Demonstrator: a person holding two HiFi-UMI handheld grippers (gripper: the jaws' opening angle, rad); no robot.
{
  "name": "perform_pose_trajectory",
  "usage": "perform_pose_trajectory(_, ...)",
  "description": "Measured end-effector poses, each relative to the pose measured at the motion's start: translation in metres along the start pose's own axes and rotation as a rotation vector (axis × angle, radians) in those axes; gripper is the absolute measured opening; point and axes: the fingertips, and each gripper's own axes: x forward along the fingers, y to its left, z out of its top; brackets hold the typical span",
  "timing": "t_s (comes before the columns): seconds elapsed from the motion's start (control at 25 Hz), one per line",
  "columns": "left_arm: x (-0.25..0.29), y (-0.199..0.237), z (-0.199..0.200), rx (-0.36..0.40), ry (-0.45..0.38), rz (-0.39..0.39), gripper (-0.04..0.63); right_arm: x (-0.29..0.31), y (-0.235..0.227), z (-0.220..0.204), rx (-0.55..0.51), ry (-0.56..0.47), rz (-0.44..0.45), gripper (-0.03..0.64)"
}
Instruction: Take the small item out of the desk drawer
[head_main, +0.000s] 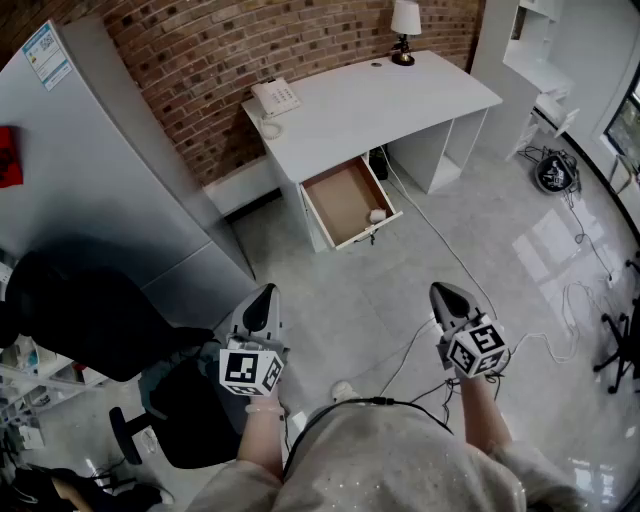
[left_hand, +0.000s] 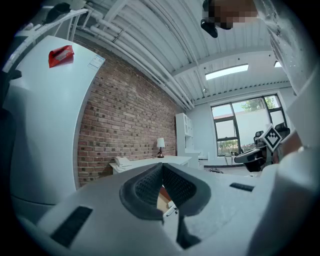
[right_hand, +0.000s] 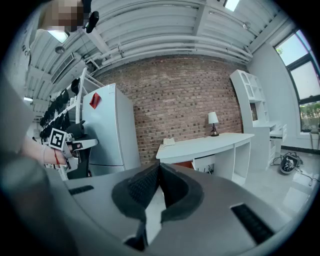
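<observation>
Pointing forward over the pale tiled floor (head_main: 350, 300), the left gripper (head_main: 263, 293), a grey two-jaw tool carrying a black-and-white marker cube, is resting with its jaws pressed together and nothing caught between them; in its own view the ribbed dark pads (left_hand: 147, 185) are meeting at the tips. Well apart from it, the right gripper (head_main: 446, 292) is likewise sitting closed tip to tip on nothing. A person's bare forearms are holding both tools from below. Well ahead of both, the open white desk drawer with a brown wooden bottom (head_main: 335, 200) is jutting out of the curved white desk (head_main: 370, 100). The small white item (head_main: 377, 215) is lying inside it, close to the front panel, at that panel's right-hand end in the head view. A white telephone (head_main: 275, 97) is sitting on the desk's near end and a small lamp with a white shade (head_main: 404, 20) at its far end, by the red brick wall (head_main: 200, 50). A tall pale grey cabinet (head_main: 100, 170) is standing at the left, with a black office chair (head_main: 90, 320) below it
</observation>
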Motion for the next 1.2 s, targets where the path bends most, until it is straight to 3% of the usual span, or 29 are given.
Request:
perform_pose_trajectory(0.68,0.022,0.044,-0.021,-0.027,0.025,-0.02,-0.002,0.038,0.012,-0.015,0.018,0.03,-0.017,0.005)
perform_pose_trajectory(0.96,0.052,0.052,-0.04,-0.035,0.069,-0.02,-0.002,0.069,-0.015,-0.019,0.023,0.048,-0.029,0.005)
perform_pose_trajectory(1.2,0.097,0.081,-0.043,-0.054,0.077,0.035,-0.002,0.126,-0.049,-0.018,0.006,0.094,0.014,0.005)
